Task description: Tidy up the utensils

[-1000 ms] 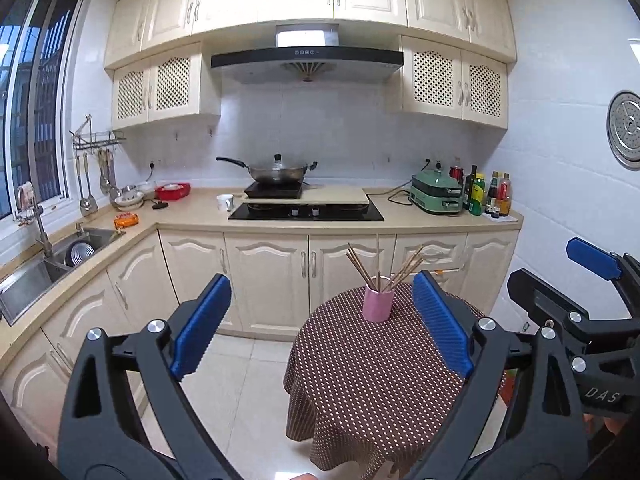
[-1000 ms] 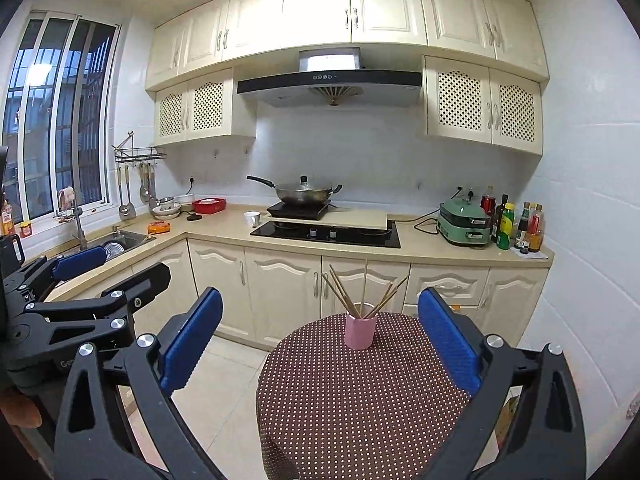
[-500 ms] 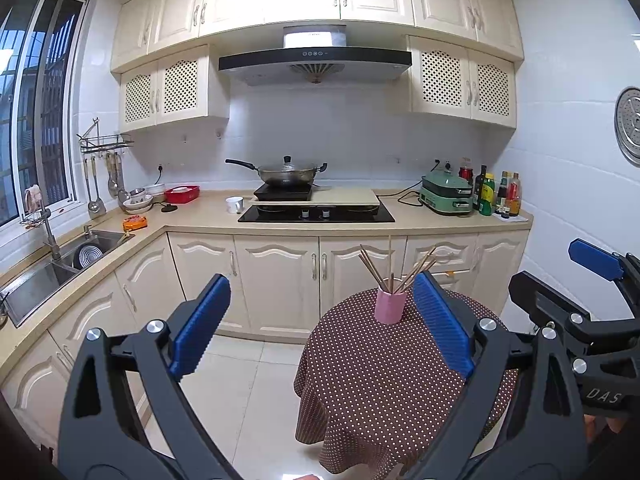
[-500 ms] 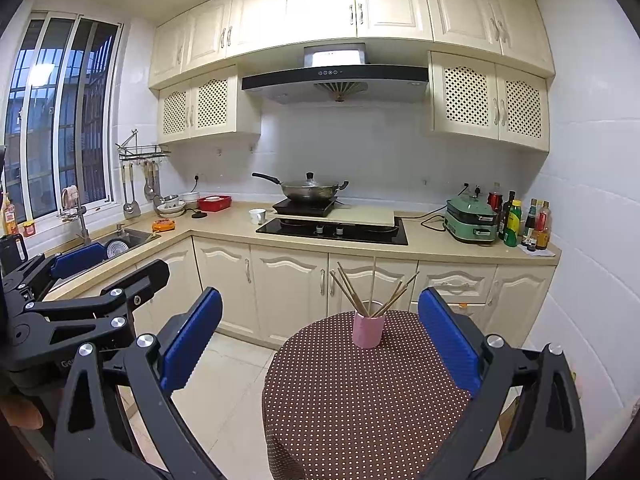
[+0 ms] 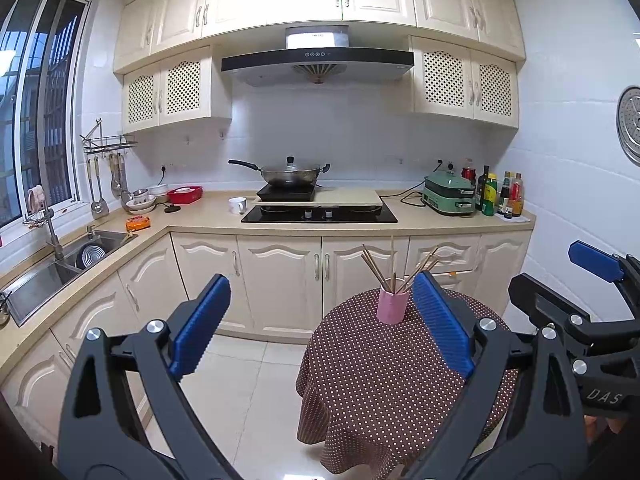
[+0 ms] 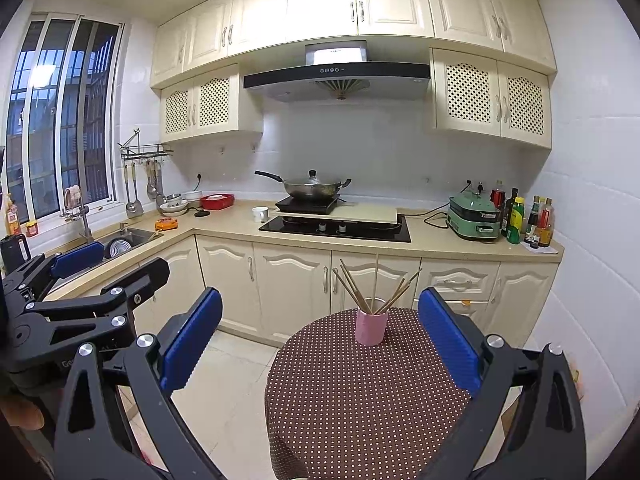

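Right wrist view shows both tongs, right tongs (image 6: pixel 320 344) and left tongs (image 5: pixel 320 322), spread and empty, held back from the pink cup (image 6: pixel 371 327) so its splayed chopsticks (image 6: pixel 360 286) stay reachable.

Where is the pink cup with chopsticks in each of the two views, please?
Left wrist view: the pink cup stands right of centre, at the far edge of the dotted table, close to the inner face of the right blue finger.
Right wrist view: the pink cup stands near the centre, between the two blue fingers, apart from both.
Shared landmark: the wok on the stove, up and left of the cup.
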Motion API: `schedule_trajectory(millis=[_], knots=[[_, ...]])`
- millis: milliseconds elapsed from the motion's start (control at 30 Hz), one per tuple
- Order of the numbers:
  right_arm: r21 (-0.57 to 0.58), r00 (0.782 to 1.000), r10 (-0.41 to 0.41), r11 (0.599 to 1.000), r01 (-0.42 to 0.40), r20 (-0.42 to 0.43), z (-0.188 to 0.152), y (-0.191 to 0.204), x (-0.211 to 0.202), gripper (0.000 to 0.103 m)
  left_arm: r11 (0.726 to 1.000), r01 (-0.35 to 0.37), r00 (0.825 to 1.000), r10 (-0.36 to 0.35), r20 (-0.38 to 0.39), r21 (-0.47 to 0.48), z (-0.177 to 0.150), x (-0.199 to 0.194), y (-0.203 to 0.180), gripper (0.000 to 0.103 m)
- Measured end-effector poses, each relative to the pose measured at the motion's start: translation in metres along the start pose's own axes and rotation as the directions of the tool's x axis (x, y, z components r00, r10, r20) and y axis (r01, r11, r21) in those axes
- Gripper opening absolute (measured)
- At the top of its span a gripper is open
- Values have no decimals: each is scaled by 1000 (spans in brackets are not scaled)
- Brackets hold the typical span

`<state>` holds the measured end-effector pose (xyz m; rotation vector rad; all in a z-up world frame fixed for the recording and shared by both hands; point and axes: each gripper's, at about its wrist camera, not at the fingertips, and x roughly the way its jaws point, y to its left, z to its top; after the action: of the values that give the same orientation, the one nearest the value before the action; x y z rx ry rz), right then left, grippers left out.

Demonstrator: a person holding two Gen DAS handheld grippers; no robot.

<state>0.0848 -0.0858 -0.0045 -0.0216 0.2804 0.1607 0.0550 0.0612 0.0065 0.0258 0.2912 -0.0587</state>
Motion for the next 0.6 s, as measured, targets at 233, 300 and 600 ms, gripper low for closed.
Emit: schedule_trajectory(millis=[233,300,600], knots=[[7,1000,5,1000,-5,-1,-1,-1,-1,95,1000,-4,1000,4,1,5,-1,-2,1,91],[8,1000,5,1000,-5,-2,0,-2,0,95,1000,-5,1000,5,2,7,-1,-3,2,91],[11,1000,10,1000,-10,3,0,-2,-4,95,1000,-11,1000,11,6,11,0,-4,2,91]])
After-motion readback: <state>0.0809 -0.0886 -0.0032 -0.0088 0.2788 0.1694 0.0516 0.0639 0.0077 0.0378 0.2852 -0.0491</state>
